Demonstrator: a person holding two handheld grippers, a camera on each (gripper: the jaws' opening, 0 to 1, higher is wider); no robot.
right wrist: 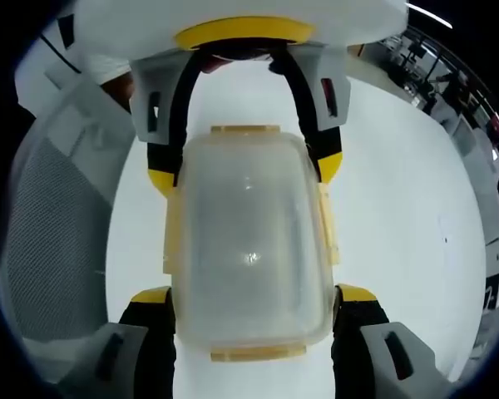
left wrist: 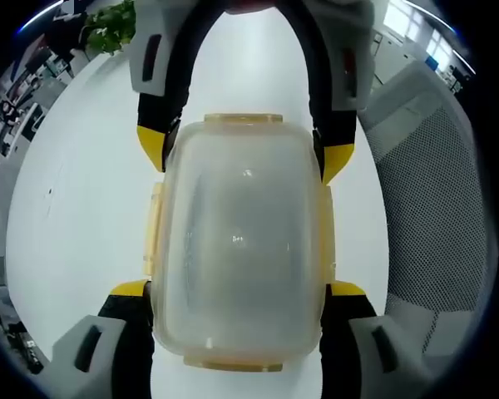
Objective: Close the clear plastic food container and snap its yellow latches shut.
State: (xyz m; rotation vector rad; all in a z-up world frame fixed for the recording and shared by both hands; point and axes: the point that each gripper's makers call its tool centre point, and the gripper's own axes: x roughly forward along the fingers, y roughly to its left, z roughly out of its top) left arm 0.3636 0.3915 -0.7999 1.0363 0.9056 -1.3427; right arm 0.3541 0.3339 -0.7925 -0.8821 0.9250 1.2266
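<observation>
The clear plastic food container point(left wrist: 241, 241) lies lid-on on the white table point(left wrist: 83, 216), with yellow latches along its sides point(left wrist: 152, 229) and ends point(left wrist: 243, 119). My left gripper point(left wrist: 238, 289) straddles its near end, the yellow-tipped jaws pressed against both long sides. From the far end my right gripper point(left wrist: 244, 150) clasps the container the same way. In the right gripper view the container point(right wrist: 249, 241) sits between the right gripper point(right wrist: 254, 293) below and the left gripper point(right wrist: 244, 172) above. I cannot tell whether the side latch point(right wrist: 326, 220) is snapped down.
A grey mesh chair back point(left wrist: 437, 208) stands beside the table, also seen as the mesh chair point(right wrist: 54, 241). A green plant point(left wrist: 112, 25) sits at the table's far edge. Office desks point(right wrist: 474, 100) lie beyond. Bare table point(right wrist: 407, 241) surrounds the container.
</observation>
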